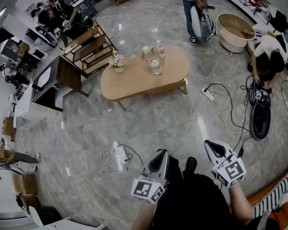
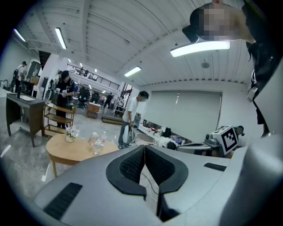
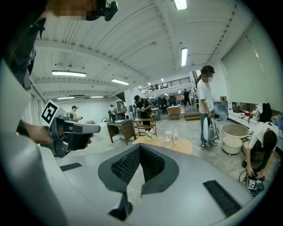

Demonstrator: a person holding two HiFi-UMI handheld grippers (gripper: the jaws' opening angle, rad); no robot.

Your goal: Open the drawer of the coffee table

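Both grippers were held low in the head view, around 6 o'clock in the frame, over the grey marble-pattern tiled floor (image 1: pixel 148 122).
- The left gripper (image 1: pixel 160 155) was seen with its black jaws pressed together and nothing between them.
- The right gripper (image 1: pixel 211 144), at 3 o'clock of the left one, was likewise closed and empty.
- Both were pointed slightly below level, toward the table.

The oval light-wood coffee table (image 1: pixel 136 83) was located at 12 o'clock from the grippers, well apart from them and untouched. The drawer could not be told apart from the frame under the top in any view.

On the tabletop were noted:
- a small white pot of flowers (image 1: pixel 117 63) toward the 9 o'clock end
- a clear plastic bottle (image 1: pixel 156 66) near the middle
- a white cup (image 1: pixel 146 51) at the 12 o'clock edge

Around the table:
- A slatted wooden rack (image 1: pixel 90 45) was set just beside it at 10 o'clock.
- A white power strip (image 1: pixel 208 94) with cables was seen on the floor at 3 o'clock.
- A standing person (image 1: pixel 192 16) was seen at 1 o'clock.
- A crouching person (image 1: pixel 269 51) was seen farther out, at 2 o'clock.
- A round beige tub (image 1: pixel 236 26) was placed between the two people.

A white device with a coiled cable (image 1: pixel 118 156) lay on the floor at 9 o'clock of the left gripper.
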